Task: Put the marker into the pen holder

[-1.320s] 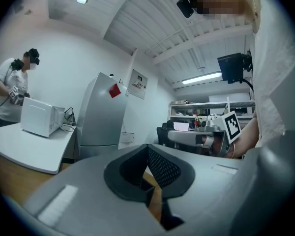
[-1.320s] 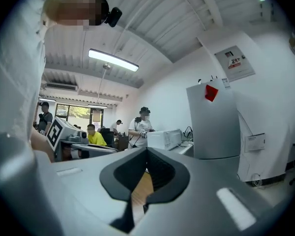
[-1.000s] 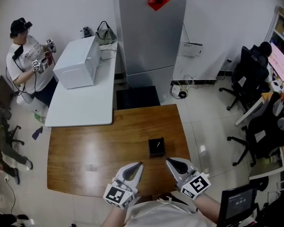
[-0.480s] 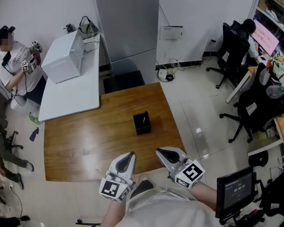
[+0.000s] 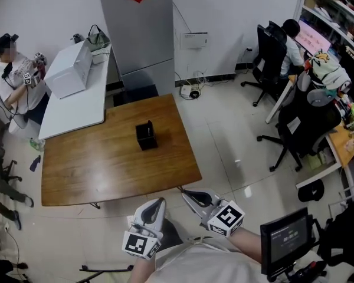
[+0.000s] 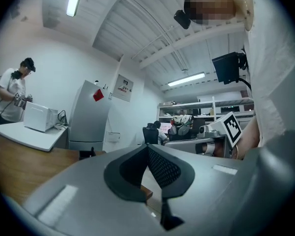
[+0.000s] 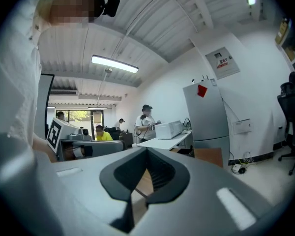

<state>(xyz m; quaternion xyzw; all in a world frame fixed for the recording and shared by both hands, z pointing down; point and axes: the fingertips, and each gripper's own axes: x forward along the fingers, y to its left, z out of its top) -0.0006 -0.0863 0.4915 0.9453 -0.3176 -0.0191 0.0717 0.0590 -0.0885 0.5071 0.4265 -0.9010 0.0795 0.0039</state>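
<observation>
The black pen holder (image 5: 146,136) stands upright on the brown wooden table (image 5: 94,170), right of its middle. I cannot make out a marker in any view. My left gripper (image 5: 160,202) and right gripper (image 5: 187,194) hang side by side over the floor, off the table's near right corner and well short of the holder. Both are shut with nothing between their jaws. In the left gripper view the shut left gripper (image 6: 148,148) points past the table, where the holder (image 6: 86,153) shows as a small dark shape. The right gripper view shows my right gripper (image 7: 146,150) shut and empty.
A white table (image 5: 71,111) with a white box-shaped appliance (image 5: 68,69) adjoins the far left of the wooden table. A grey cabinet (image 5: 135,28) stands behind. A person (image 5: 15,69) stands at far left. Office chairs (image 5: 298,128) and a monitor (image 5: 286,237) are to the right.
The view has pulled back and to the right. Both grippers have drawn away from the table's near edge and now hang over the floor; the holder lies farther off. Both stay shut.
</observation>
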